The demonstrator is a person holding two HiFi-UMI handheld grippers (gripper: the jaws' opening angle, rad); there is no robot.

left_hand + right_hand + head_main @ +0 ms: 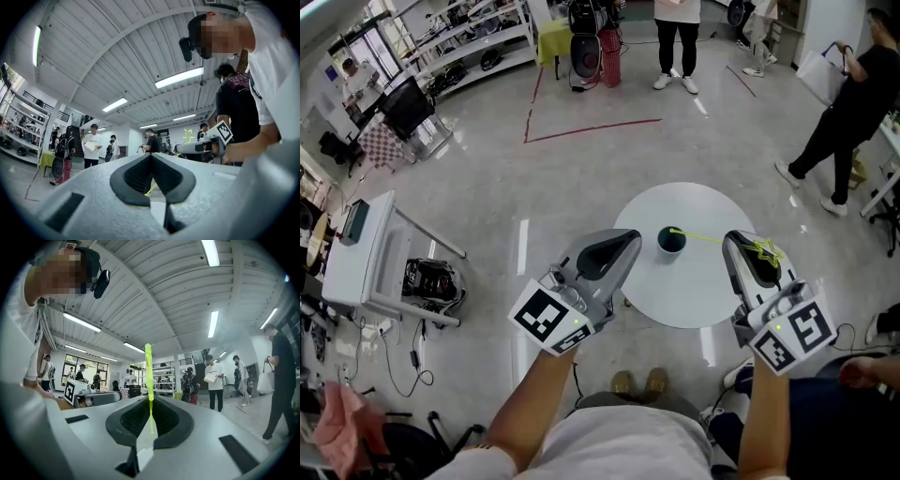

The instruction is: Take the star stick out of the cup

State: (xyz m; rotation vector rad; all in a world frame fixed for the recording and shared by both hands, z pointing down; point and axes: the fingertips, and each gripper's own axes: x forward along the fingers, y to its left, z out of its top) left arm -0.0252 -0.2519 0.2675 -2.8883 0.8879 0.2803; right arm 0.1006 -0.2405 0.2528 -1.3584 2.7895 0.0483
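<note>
Right tool (750,246): pinched almost fully closed on the star stick (712,238), just under the star; lying level at 3 o'clock of the cup (671,242)
Left tool (623,246): jaws together, gripping nothing; hovering just beside the cup at its 9 o'clock
Star stick: slanting from the cup's mouth toward 3 o'clock; star end at the right tool, other end by the far side of the rim
Cup: dark, upright, near the middle of the round white counter (675,300)
Step in hand: drawing the stick clear of the cup
Doing it well: keep the pinch firm; pull along the stick's own line, up and toward 3 o'clock, so the tip does not lever on the rim and tip the cup; probably worth steadying the cup with the left tool if it shifts
Hard to make out: whether the tip sits inside the cup or only on its rim; cup's inside too dark to read; cup absent from both gripper views; only a thin green line in the right gripper view, no star
</note>
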